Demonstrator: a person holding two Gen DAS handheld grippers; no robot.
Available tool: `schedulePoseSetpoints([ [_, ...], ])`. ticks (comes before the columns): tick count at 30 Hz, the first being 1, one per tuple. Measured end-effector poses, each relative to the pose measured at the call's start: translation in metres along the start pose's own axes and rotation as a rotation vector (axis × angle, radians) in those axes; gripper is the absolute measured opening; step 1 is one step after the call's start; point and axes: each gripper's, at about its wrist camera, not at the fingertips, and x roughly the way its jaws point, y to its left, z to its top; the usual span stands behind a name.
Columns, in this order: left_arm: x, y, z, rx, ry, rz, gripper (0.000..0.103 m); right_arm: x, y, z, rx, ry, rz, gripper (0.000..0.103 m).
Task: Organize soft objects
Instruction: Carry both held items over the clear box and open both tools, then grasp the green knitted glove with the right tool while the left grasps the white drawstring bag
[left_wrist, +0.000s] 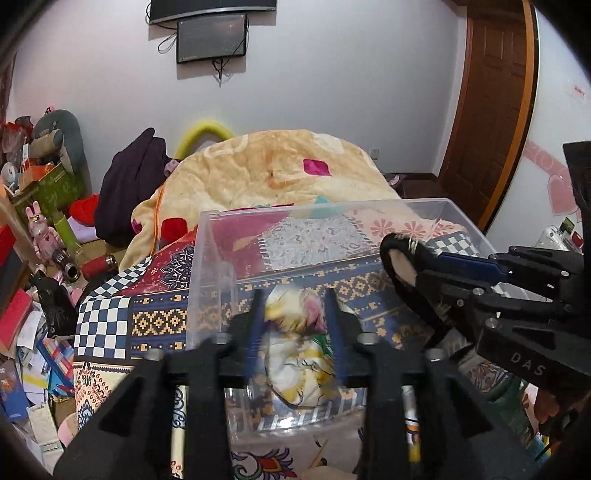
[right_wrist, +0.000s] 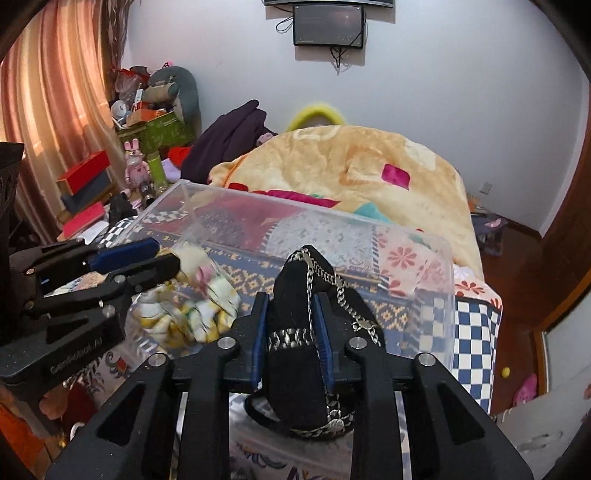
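Observation:
A clear plastic bin (left_wrist: 214, 258) (right_wrist: 436, 280) stands on the patterned bedspread. My left gripper (left_wrist: 295, 295) is shut on a white, yellow and pink crumpled cloth (left_wrist: 295, 339) held over the bin's near edge; the cloth also shows in the right wrist view (right_wrist: 192, 310). My right gripper (right_wrist: 291, 299) is shut on a black fabric hat (right_wrist: 295, 354) with a silver chain and trim, held above the bin's near side. In the left wrist view the right gripper (left_wrist: 402, 254) comes in from the right with the hat (left_wrist: 399, 266). The left gripper also shows in the right wrist view (right_wrist: 162, 254).
A yellow blanket (left_wrist: 280, 166) (right_wrist: 351, 166) is heaped on the bed behind the bin. A dark purple garment (left_wrist: 129, 184) lies at the left. Cluttered boxes, toys and books (left_wrist: 44, 221) fill the left side. A wooden door (left_wrist: 487, 110) stands at the right.

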Motion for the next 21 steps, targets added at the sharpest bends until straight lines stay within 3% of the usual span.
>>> schedulePoseSetpoints([
  [6,-0.026,0.002,0.0,-0.01,-0.042,-0.024,0.043,-0.023,-0.001,-0.002,0.012,-0.049,0.014,0.043],
  [10,-0.053,0.001,-0.002,-0.007,-0.096,-0.028,0.056,-0.048,-0.002,-0.005,0.031,-0.118,0.027,0.052],
  [14,-0.081,-0.004,-0.011,0.007,-0.151,-0.039,0.062,-0.076,-0.002,-0.013,0.054,-0.189,0.031,0.057],
  [17,-0.096,-0.008,-0.021,0.011,-0.173,-0.054,0.065,-0.093,-0.001,-0.023,0.063,-0.234,0.033,0.068],
  [21,-0.112,-0.014,-0.038,0.013,-0.189,-0.082,0.067,-0.104,0.005,-0.039,0.049,-0.266,-0.01,0.069],
])
